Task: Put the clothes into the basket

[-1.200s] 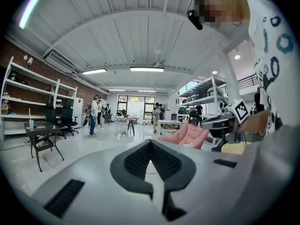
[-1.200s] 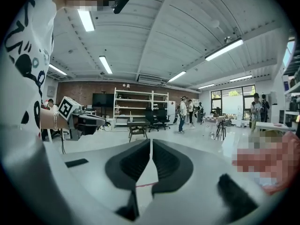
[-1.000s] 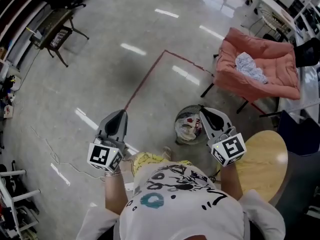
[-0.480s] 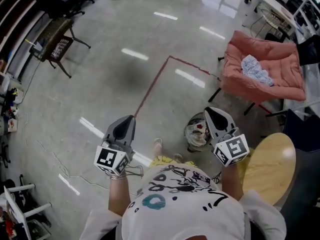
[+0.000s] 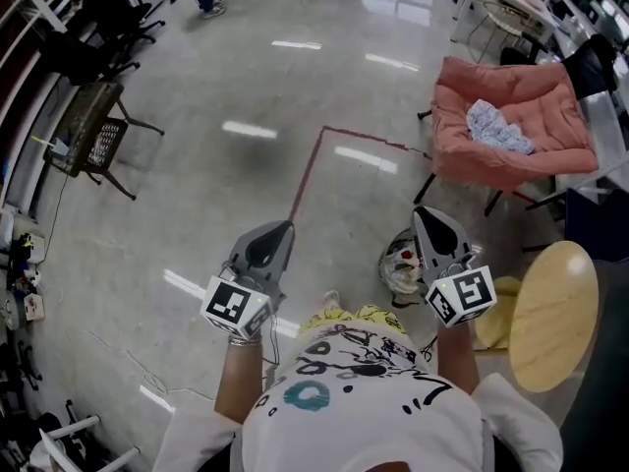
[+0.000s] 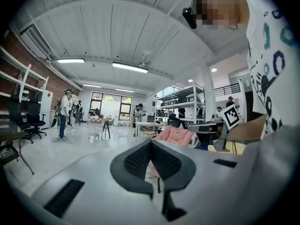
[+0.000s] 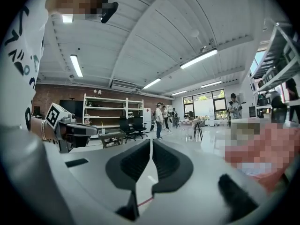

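A light patterned cloth (image 5: 497,127) lies in a pink fabric seat on a folding frame (image 5: 462,155), at the upper right of the head view. The same pink seat (image 6: 176,135) shows just beyond the jaw tips in the left gripper view. Both grippers hang in the air over the floor, well short of it. My left gripper (image 5: 278,228) is shut with nothing between its jaws, as the left gripper view (image 6: 150,144) confirms. My right gripper (image 5: 425,213) is also shut and empty (image 7: 151,144).
A wire bin with a bag (image 5: 401,264) stands on the floor just left of the right gripper. A round yellow table (image 5: 555,313) is at the right. A red tape line (image 5: 305,175) crosses the floor. A dark chair (image 5: 88,131) stands far left. People (image 6: 63,114) stand at the back.
The person has stepped forward and turned. Both grippers moved along, still shut. The pink seat and the wire bin sit a little nearer the right gripper.
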### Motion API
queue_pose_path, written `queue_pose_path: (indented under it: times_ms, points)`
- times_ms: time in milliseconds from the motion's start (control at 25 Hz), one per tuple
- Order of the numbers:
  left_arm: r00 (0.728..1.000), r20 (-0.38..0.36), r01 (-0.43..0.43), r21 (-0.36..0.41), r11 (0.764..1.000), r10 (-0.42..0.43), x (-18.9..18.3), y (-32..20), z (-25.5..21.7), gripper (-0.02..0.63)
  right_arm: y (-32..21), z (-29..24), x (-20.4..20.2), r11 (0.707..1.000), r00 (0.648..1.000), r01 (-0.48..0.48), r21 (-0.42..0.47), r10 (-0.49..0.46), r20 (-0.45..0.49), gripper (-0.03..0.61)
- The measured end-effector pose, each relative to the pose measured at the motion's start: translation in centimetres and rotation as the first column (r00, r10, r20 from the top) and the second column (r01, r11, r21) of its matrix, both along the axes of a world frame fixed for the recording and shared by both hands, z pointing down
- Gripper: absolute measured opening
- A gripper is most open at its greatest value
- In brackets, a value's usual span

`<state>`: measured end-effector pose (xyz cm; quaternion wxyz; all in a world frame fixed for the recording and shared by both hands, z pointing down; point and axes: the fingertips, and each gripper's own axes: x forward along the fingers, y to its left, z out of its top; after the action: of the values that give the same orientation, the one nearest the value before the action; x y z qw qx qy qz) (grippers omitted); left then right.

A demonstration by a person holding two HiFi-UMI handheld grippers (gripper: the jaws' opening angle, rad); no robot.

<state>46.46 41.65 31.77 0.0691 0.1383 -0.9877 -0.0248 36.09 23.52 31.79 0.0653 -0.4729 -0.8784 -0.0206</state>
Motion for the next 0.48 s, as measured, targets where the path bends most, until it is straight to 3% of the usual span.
queue_pose_path:
  times_ms: [480]
  points:
    - [0.999,-0.024,-0.046,0.022,0.999,0.047,-6.1,0.5,1.6,0.003,0.0,1.4,-4.9,0.998,0.998,-0.062,-0.005,0.062,-0.031,0.031]
